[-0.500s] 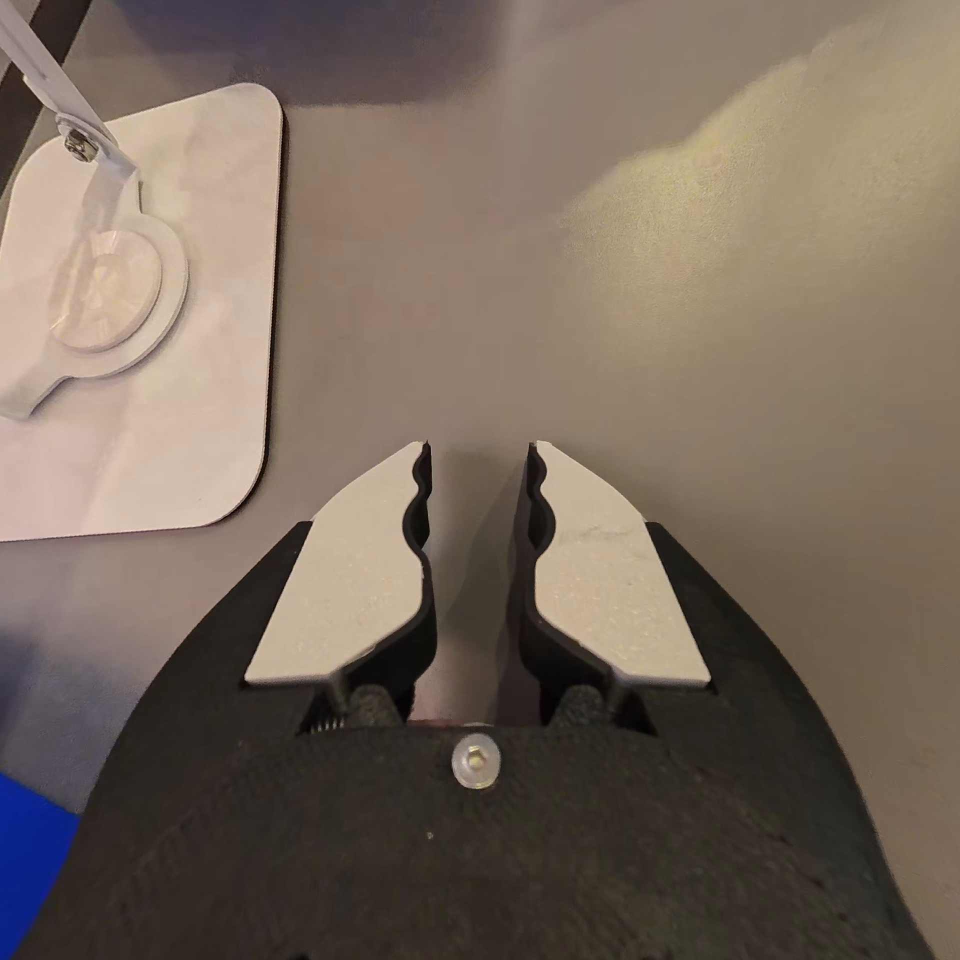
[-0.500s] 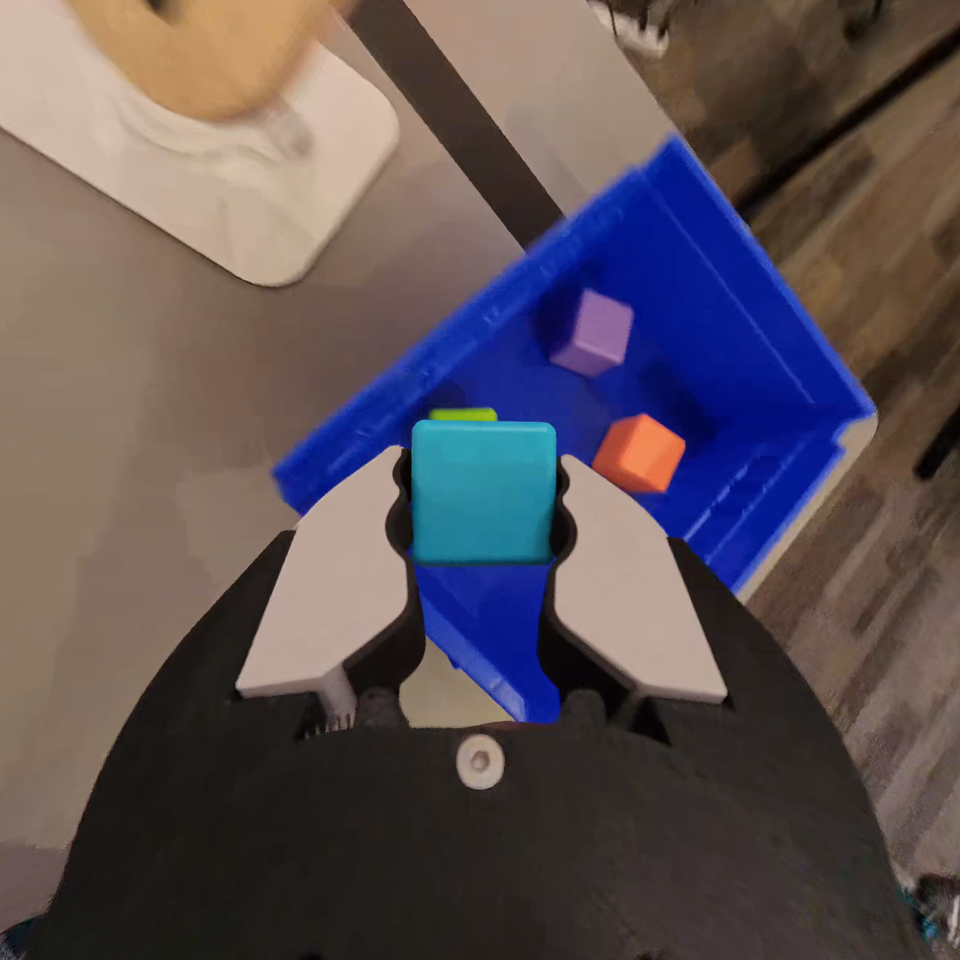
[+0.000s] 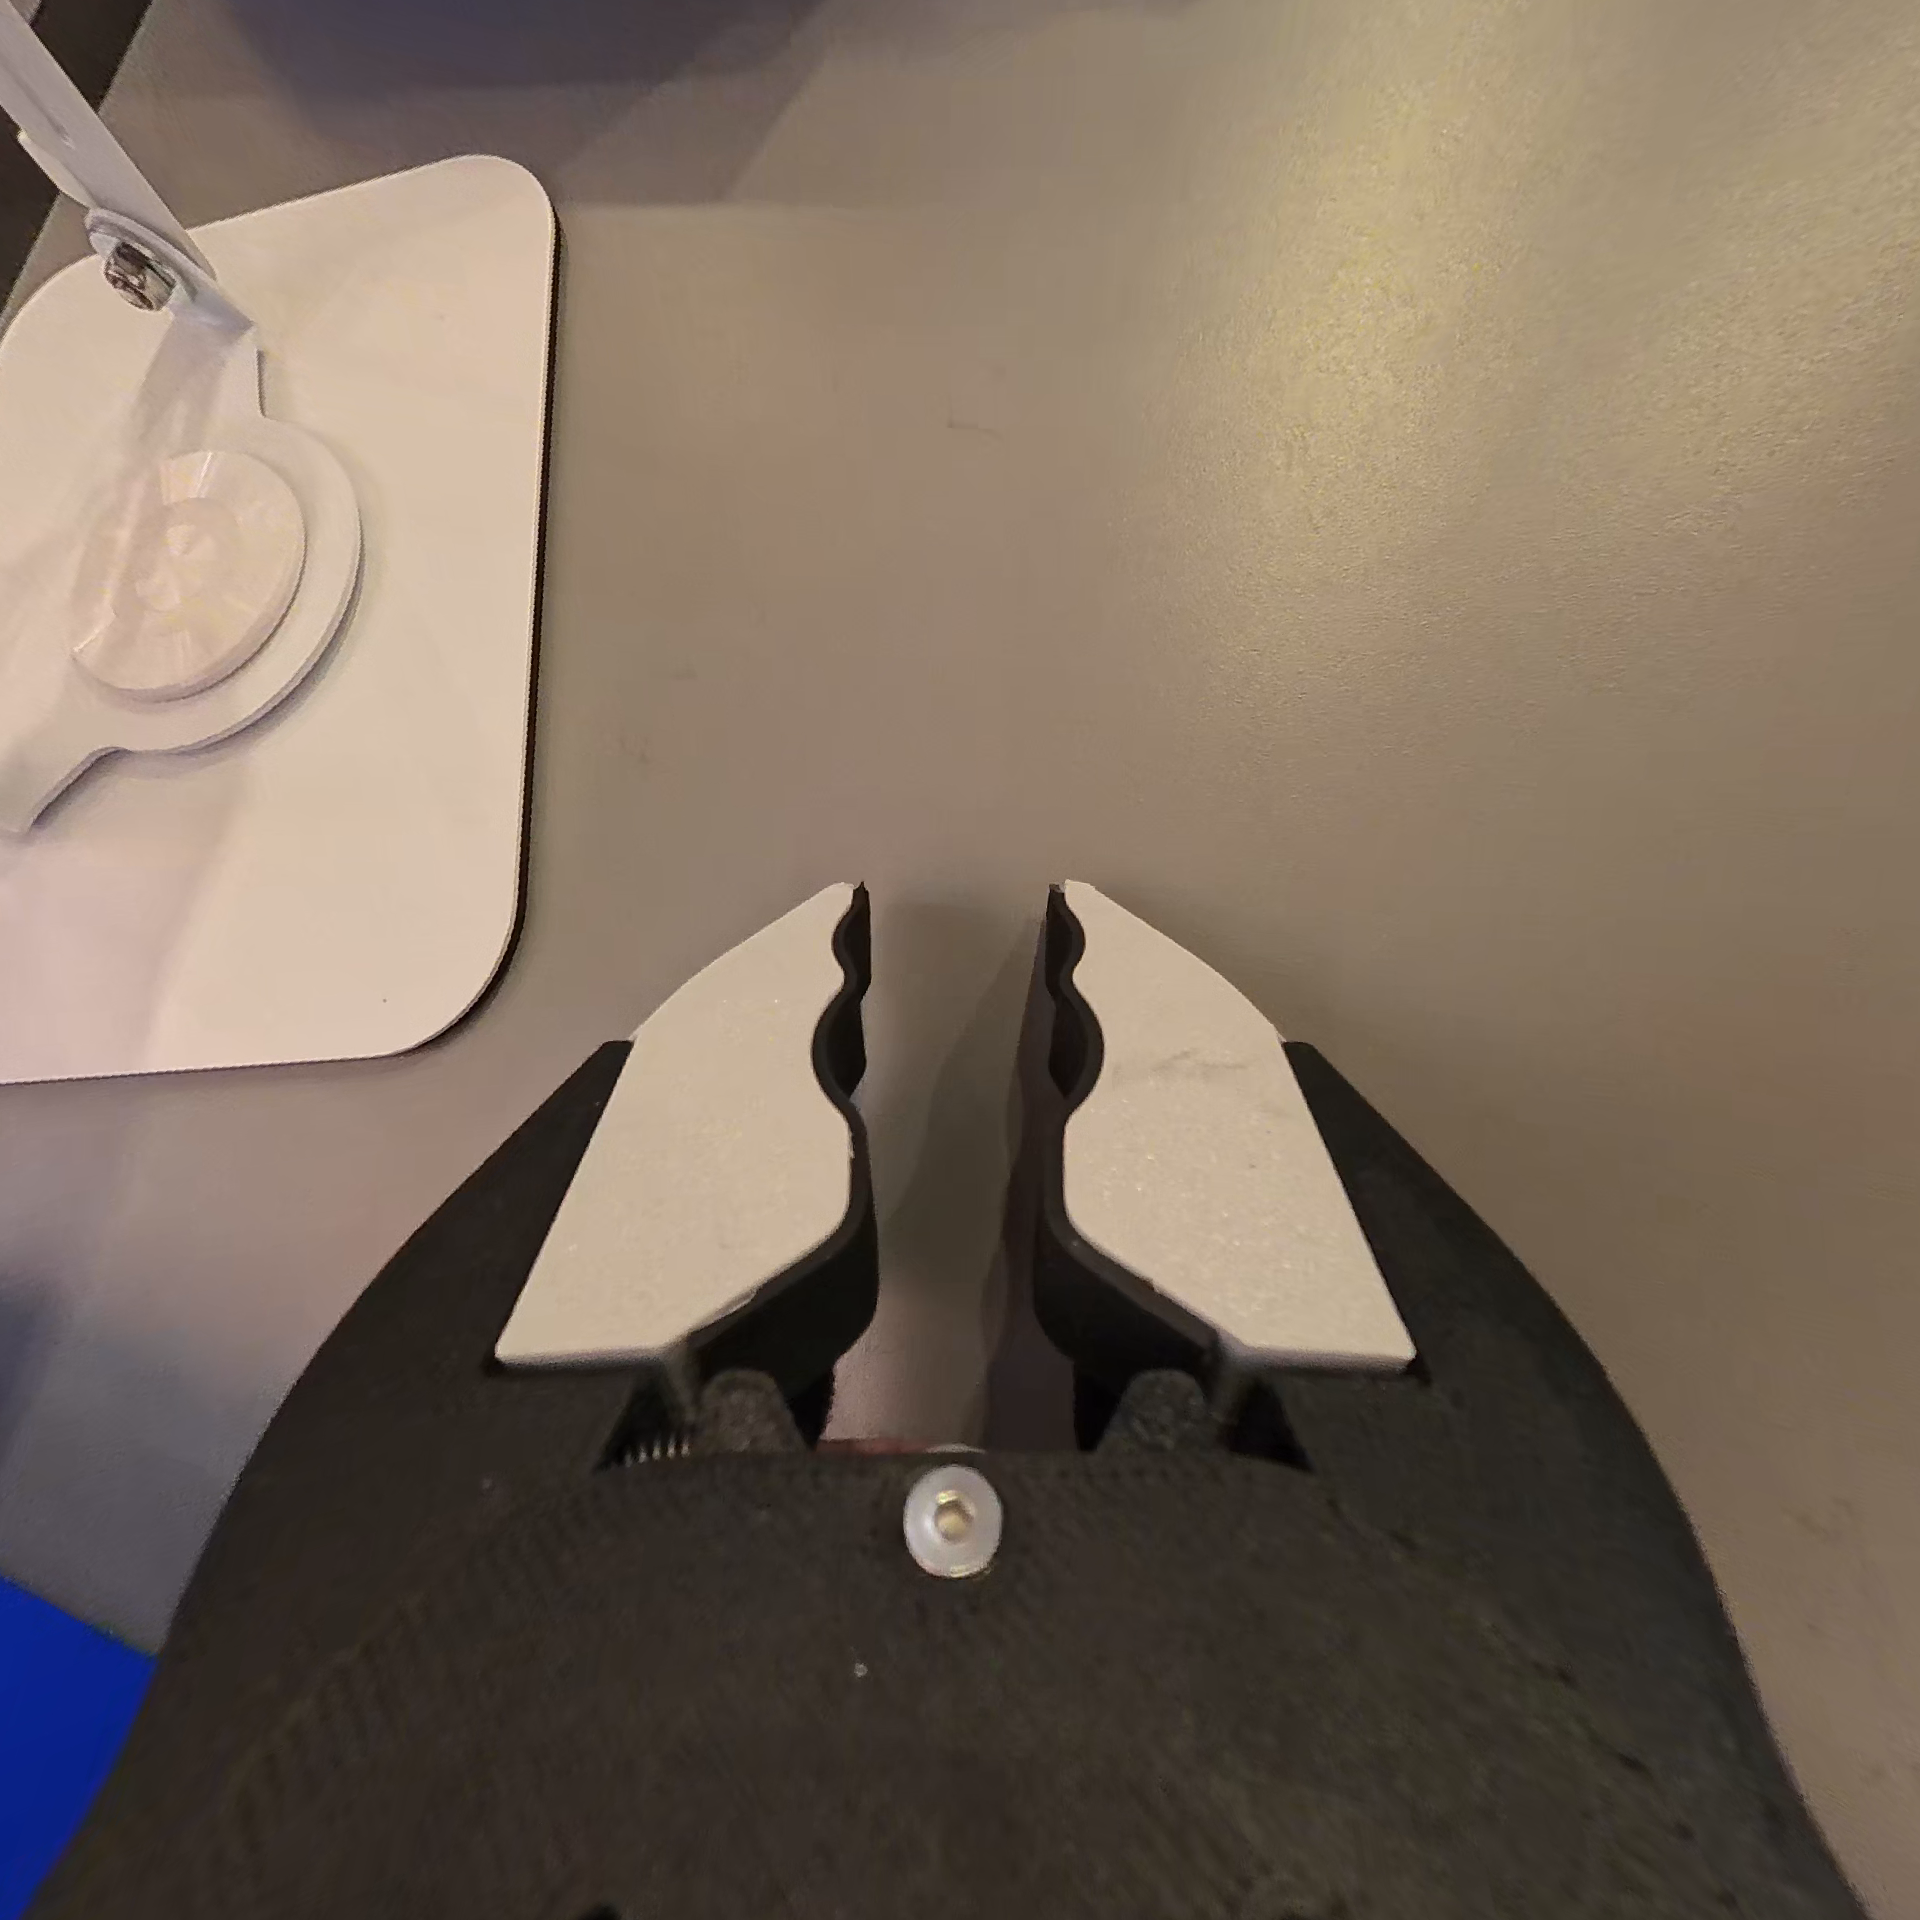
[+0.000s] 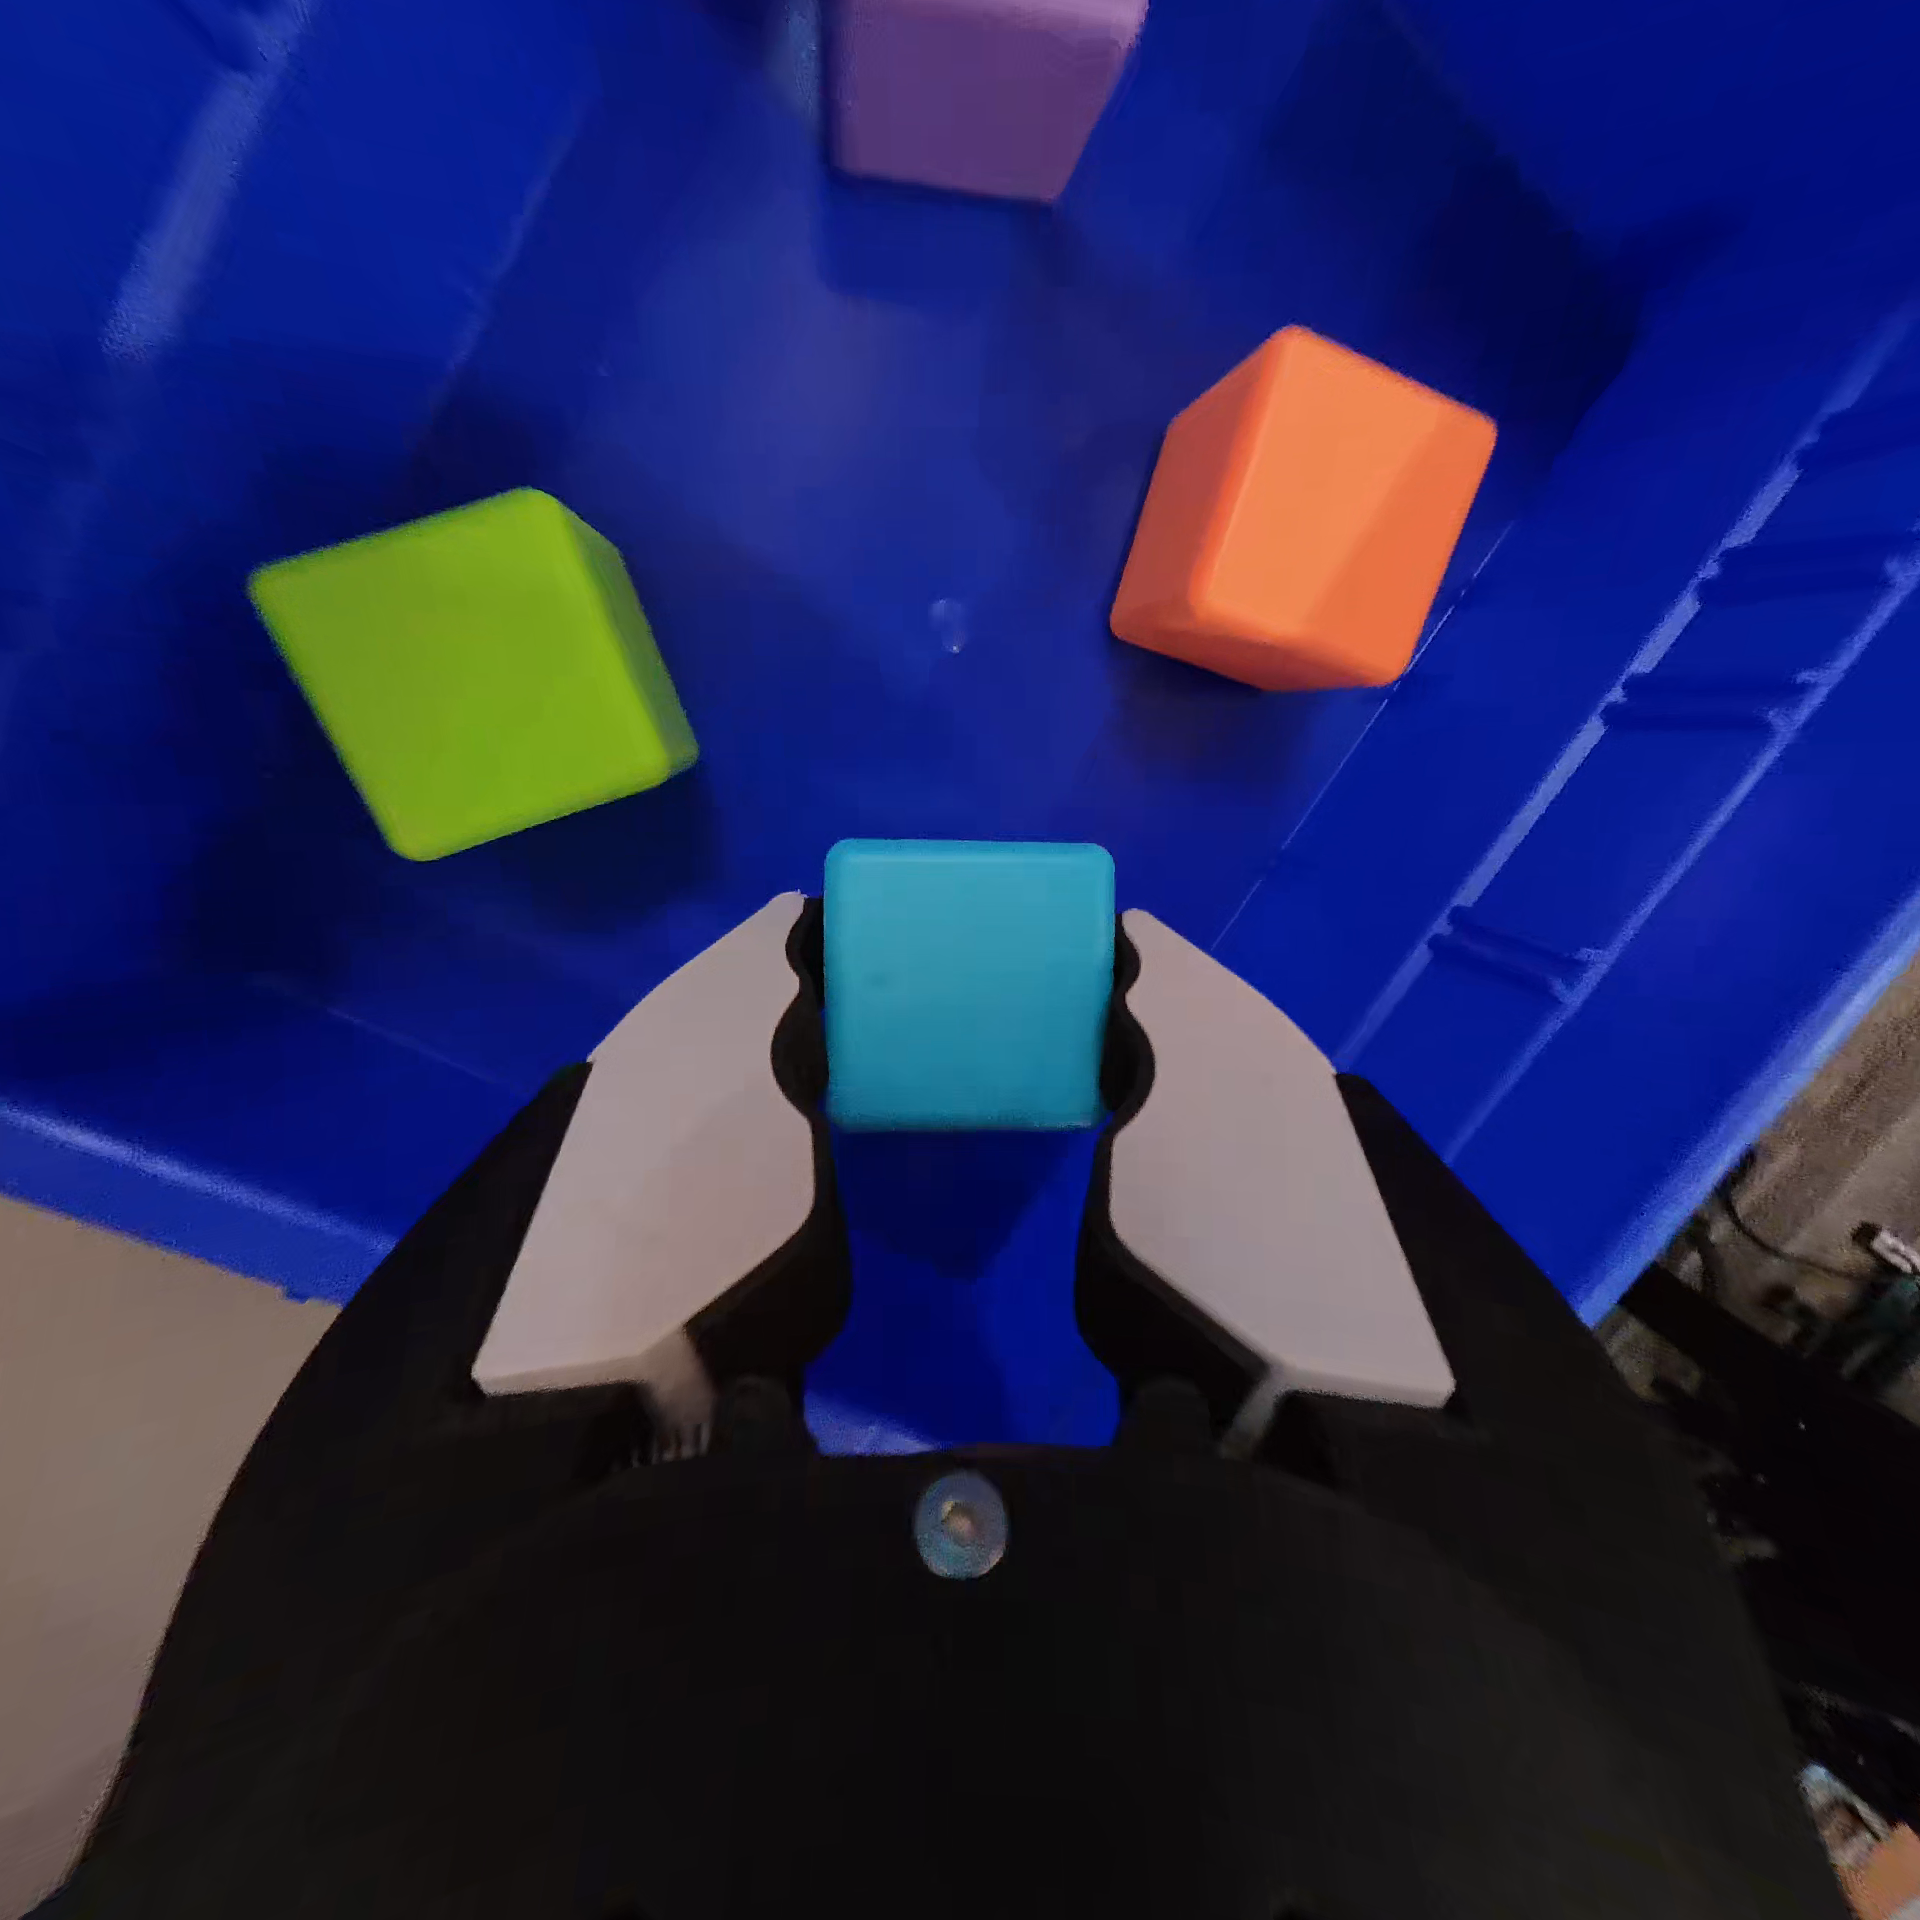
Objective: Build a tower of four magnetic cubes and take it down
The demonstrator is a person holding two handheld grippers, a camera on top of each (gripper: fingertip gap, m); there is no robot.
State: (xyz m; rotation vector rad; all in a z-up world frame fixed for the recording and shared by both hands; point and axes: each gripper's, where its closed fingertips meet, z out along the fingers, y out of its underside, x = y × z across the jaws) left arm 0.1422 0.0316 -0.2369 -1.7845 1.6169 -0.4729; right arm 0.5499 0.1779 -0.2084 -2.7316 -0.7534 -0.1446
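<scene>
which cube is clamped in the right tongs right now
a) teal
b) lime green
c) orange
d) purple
a: the right tongs are shut on the teal cube, while the lime green cube, the orange cube and the purple cube lie loose on the floor of the blue bin.

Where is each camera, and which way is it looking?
Left wrist view: sits on the left gripper, looking down at the grey table and a white stand base; its own empty fingers show.
Right wrist view: sits on the right gripper, looking down into the blue bin; its fingers clamp the teal cube.
Shared: the table, and a blue corner that is probably the bin.
</scene>
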